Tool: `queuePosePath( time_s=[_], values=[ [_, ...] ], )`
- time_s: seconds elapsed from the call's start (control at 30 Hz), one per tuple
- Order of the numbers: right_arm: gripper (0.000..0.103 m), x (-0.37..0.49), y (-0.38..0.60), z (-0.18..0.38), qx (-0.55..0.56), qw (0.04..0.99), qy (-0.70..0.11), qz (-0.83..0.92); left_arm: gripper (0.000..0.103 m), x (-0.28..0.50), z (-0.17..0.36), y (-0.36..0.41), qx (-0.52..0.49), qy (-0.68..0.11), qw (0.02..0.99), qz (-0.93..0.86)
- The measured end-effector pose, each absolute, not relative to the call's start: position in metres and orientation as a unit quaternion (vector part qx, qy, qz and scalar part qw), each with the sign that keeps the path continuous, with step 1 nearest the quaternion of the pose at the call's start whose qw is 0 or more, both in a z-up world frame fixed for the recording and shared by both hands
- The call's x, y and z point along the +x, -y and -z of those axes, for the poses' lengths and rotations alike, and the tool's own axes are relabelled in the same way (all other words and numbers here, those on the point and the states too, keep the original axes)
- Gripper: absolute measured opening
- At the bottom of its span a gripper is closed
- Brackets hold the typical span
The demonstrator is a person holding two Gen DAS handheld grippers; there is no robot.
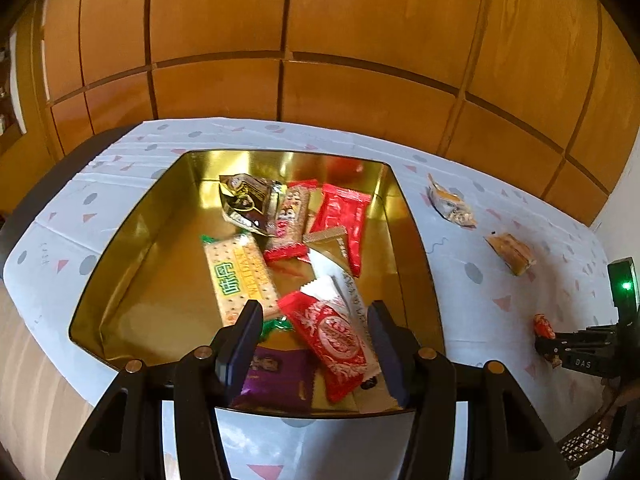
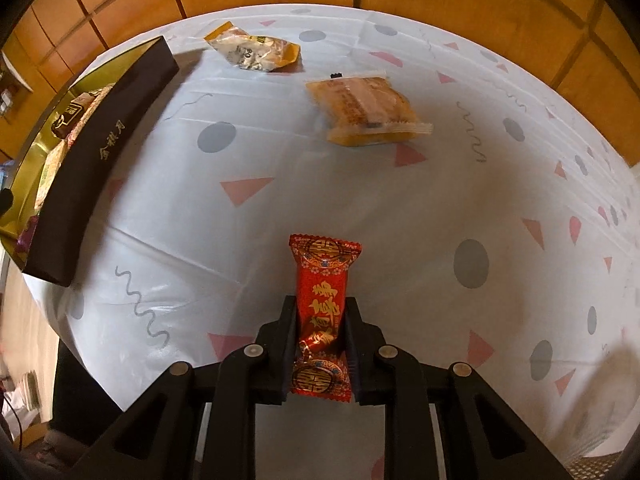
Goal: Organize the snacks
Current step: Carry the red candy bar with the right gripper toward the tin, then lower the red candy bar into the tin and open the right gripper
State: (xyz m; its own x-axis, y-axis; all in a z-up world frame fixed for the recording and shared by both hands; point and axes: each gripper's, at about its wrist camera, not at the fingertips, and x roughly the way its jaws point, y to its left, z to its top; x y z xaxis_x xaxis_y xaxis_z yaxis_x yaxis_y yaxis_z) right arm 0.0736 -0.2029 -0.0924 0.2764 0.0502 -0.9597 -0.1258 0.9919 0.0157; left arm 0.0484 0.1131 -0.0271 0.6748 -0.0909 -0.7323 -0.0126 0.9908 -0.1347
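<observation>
Red candy is sitting clenched between the right tool's pads, above the table, presumably for transfer to the gold tin. Left tool is hanging released and empty over the tin's snacks, likely waiting. Two yellow packets are lying outside.

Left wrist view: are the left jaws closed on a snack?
No, the left gripper hangs open above the gold tin, its jaws pressing nothing.

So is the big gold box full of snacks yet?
Not full. The gold box holds several snacks, but bare gold floor shows on its left side.
</observation>
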Motion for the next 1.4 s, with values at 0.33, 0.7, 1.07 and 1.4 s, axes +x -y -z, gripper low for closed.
queuePosePath(
  time_s=[0.33, 0.7, 1.07, 1.4],
  values=[
    [0.022, 0.084, 0.155, 0.057, 0.023, 0.808, -0.573, -0.133, 0.055, 0.054, 0.029, -0.148, -0.090, -0.399, 0.912, -0.027],
    [0.022, 0.109, 0.050, -0.002, 0.088, 0.811, -0.513, -0.269, 0.055, 0.051, 0.024, -0.170, -0.103, -0.389, 0.913, -0.061],
    [0.027, 0.139, 0.003, 0.026, 0.089, 0.805, -0.529, -0.255, 0.055, 0.049, 0.024, -0.169, -0.093, -0.393, 0.913, -0.062],
    [0.030, 0.112, 0.019, 0.011, 0.056, 0.828, -0.497, -0.254, 0.055, 0.046, 0.018, -0.153, -0.082, -0.390, 0.916, -0.044]
  ],
)
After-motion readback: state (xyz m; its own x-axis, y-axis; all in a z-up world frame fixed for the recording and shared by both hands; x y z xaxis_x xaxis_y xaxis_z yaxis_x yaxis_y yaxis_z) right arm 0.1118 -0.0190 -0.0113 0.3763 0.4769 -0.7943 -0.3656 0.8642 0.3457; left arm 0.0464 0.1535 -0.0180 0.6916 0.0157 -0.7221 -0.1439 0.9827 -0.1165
